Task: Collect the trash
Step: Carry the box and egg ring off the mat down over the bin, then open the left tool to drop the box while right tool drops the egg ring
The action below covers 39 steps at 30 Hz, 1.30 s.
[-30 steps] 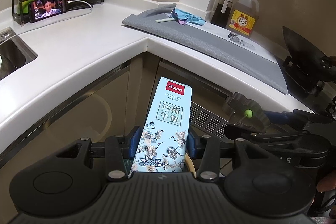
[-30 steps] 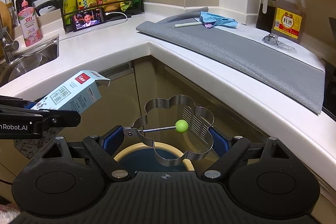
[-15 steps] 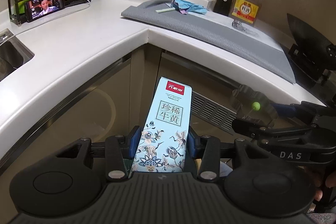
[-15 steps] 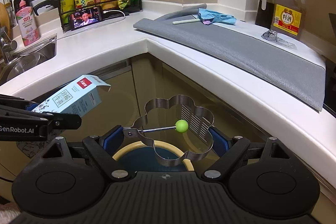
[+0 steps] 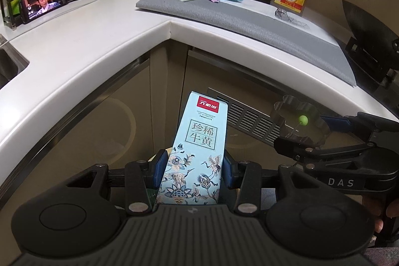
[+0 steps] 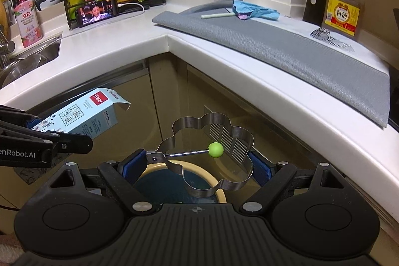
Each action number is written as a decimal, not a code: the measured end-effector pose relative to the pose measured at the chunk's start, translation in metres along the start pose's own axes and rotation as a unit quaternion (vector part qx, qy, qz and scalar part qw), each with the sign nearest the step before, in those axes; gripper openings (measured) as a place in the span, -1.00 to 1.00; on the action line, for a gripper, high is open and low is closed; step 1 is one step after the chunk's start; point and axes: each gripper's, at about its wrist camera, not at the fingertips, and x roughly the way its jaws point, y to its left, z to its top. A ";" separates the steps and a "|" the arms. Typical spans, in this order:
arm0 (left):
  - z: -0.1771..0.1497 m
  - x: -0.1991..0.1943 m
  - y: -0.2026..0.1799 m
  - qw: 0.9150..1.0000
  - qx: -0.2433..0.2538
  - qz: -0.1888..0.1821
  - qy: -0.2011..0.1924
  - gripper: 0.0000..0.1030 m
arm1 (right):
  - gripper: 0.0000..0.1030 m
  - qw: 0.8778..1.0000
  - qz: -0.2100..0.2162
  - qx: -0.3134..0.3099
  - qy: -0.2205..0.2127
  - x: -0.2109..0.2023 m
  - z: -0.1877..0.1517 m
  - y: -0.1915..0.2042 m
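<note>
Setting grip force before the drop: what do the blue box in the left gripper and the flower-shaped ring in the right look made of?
The blue box looks like thin printed cardboard, matte, with its end flap folded open. The flower-shaped ring looks like polished steel strip: shiny, reflective, with a wire handle ending in a green ball, probably plastic.

Blue carton point(image 5: 199, 148) reads "珍稀牛黄"; oil jug point(image 6: 343, 6) reads "料酒"
</note>
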 end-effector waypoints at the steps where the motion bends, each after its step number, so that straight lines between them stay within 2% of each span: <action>1: 0.000 0.002 0.000 1.000 0.001 0.000 0.002 -0.04 | 0.72 1.000 0.000 0.000 0.002 0.001 0.000 0.000; 24: -0.005 0.055 0.016 0.998 -0.008 -0.001 0.061 -0.04 | 0.72 0.998 0.005 -0.011 0.065 0.051 -0.007 -0.002; 32: -0.012 0.086 0.026 0.994 -0.025 -0.015 0.101 -0.04 | 0.72 0.995 0.009 -0.018 0.099 0.079 -0.014 0.003; 39: -0.024 0.126 0.034 0.987 -0.041 -0.016 0.152 -0.04 | 0.72 0.991 0.023 -0.030 0.128 0.110 -0.024 0.010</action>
